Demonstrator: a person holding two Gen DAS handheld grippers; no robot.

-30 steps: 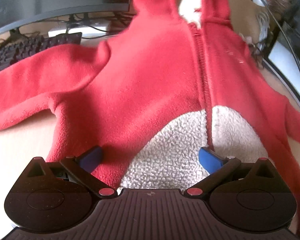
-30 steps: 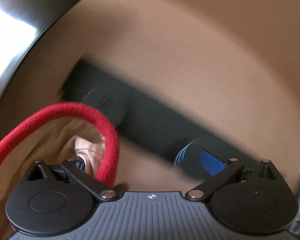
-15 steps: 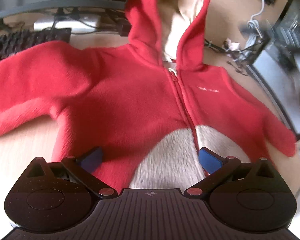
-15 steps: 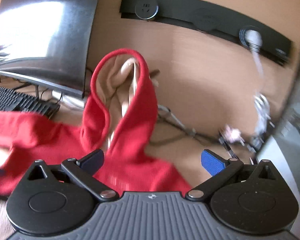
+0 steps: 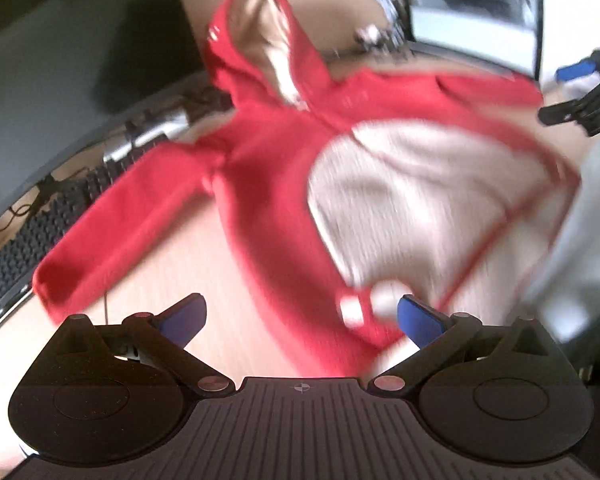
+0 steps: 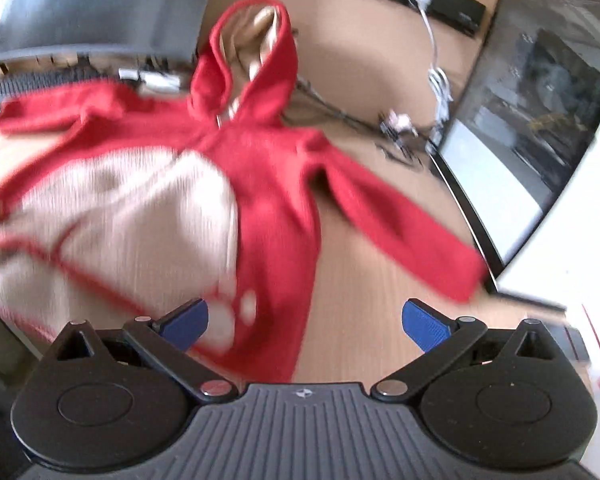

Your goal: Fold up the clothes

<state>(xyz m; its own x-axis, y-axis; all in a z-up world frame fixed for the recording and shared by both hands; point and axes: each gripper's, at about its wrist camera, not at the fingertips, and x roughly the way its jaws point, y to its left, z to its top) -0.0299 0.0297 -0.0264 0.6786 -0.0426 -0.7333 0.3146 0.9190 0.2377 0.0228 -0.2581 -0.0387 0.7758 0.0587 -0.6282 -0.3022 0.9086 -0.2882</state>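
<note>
The wooden counter [image 6: 364, 280] takes up most of the room in front of me, with two dark monitors standing at its far side, one [image 6: 96, 4] behind the hood and one [image 6: 540, 112] off to the right. One red hooded jacket [image 6: 276, 184] lies spread on the counter, front up, zip closed. Its cream fleece panel [image 6: 132, 216] faces the ceiling, its hood [image 6: 252, 48] props up against the back wall, and both sleeves stretch out to the sides, one [image 5: 112, 220] toward the keyboard [image 5: 16, 268], the other [image 6: 400, 224] toward the right monitor.

Judging by that, the folding has hardly started: the garment is laid out flat, no sleeve is turned in, and the body is not yet doubled over. All the folds remain to be made.

Two claws hover near the hem. The left claw [image 5: 300, 320] is spread wide with nothing between its blue pads, poised over the jacket's lower corner. The right claw [image 6: 304, 322] is likewise spread wide and empty, over the hem on the other side. The pictures are smeared with motion, so small details are lost.
</note>
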